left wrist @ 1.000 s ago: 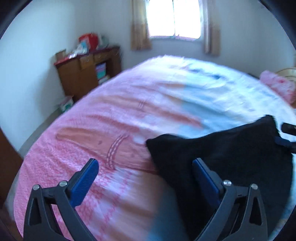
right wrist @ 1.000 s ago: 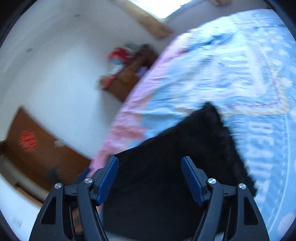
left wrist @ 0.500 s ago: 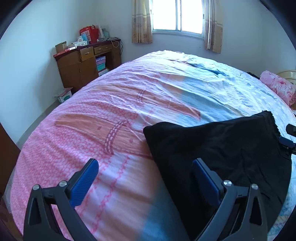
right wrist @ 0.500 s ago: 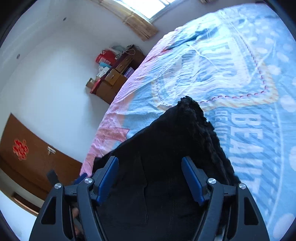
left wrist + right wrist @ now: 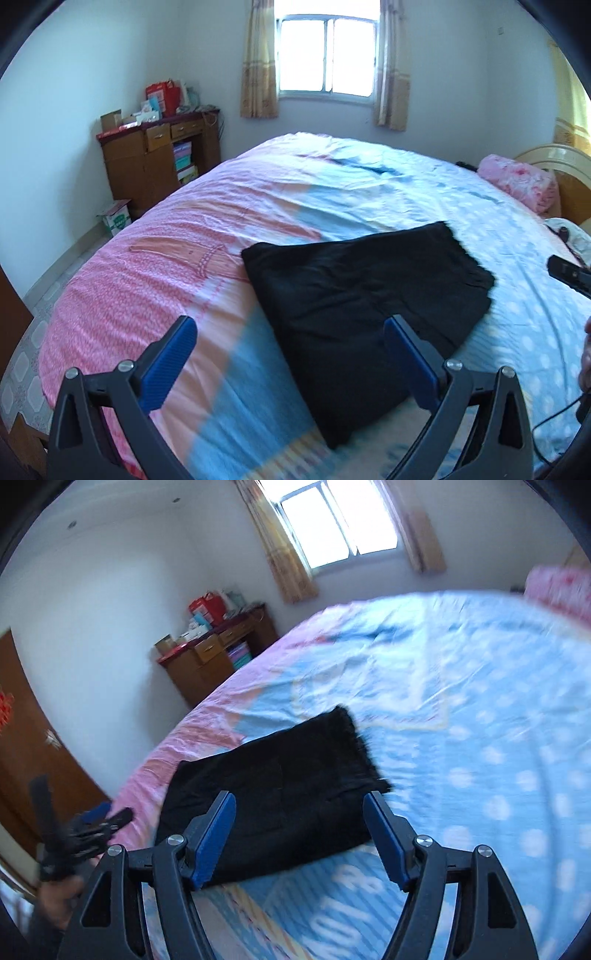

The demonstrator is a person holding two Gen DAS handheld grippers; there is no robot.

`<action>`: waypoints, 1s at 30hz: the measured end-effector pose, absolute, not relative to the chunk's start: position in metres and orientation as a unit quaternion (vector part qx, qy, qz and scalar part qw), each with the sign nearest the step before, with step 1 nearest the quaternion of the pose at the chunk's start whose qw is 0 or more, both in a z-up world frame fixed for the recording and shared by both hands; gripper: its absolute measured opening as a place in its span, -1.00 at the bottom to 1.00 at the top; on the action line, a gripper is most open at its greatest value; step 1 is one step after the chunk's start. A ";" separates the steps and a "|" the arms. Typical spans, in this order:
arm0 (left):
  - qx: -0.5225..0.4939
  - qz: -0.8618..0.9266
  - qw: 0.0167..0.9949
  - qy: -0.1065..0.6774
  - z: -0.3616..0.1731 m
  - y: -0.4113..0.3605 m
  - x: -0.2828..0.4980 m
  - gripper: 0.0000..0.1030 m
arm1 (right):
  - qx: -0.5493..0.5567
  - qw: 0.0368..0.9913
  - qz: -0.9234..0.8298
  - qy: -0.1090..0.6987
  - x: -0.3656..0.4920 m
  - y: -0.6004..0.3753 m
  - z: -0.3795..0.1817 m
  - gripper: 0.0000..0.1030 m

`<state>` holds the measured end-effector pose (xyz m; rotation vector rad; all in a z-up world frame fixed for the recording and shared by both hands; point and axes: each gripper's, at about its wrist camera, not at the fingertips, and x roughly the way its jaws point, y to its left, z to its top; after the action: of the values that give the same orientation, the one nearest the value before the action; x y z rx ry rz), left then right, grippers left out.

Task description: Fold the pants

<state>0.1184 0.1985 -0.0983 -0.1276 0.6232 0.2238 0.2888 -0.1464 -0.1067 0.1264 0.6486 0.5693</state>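
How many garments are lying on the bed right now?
1. The folded black pants lie on the bedspread near its front edge, ahead of both grippers. A pink bundle by the headboard looks like bedding; anything beneath it is hidden.

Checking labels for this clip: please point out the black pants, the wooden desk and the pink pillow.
black pants (image 5: pixel 365 291), left wrist view, middle of the folded cloth.
wooden desk (image 5: pixel 147 162), left wrist view, front of its cabinet.
pink pillow (image 5: pixel 517 181), left wrist view, its flowered top.

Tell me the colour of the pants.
Black pants; clearest in the left wrist view.
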 end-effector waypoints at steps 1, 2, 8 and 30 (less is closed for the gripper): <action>-0.061 0.108 0.946 0.300 -0.095 0.192 0.111 1.00 | 0.055 0.912 0.269 0.306 0.280 -0.149 -0.103 0.42; -0.060 0.107 0.948 0.295 -0.091 0.186 0.103 1.00 | 0.053 0.916 0.264 0.298 0.269 -0.154 -0.099 0.42; -0.054 0.093 0.958 0.266 -0.077 0.160 0.072 1.00 | 0.056 0.923 0.258 0.281 0.233 -0.167 -0.091 0.50; -0.040 0.062 0.966 0.250 -0.064 0.129 0.060 1.00 | 0.021 0.938 0.244 0.247 0.184 -0.165 -0.072 0.51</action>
<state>0.0600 0.1287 -0.0637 -0.0818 0.5052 0.1254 0.1842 -0.1646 -0.0717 0.0427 0.5055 0.4976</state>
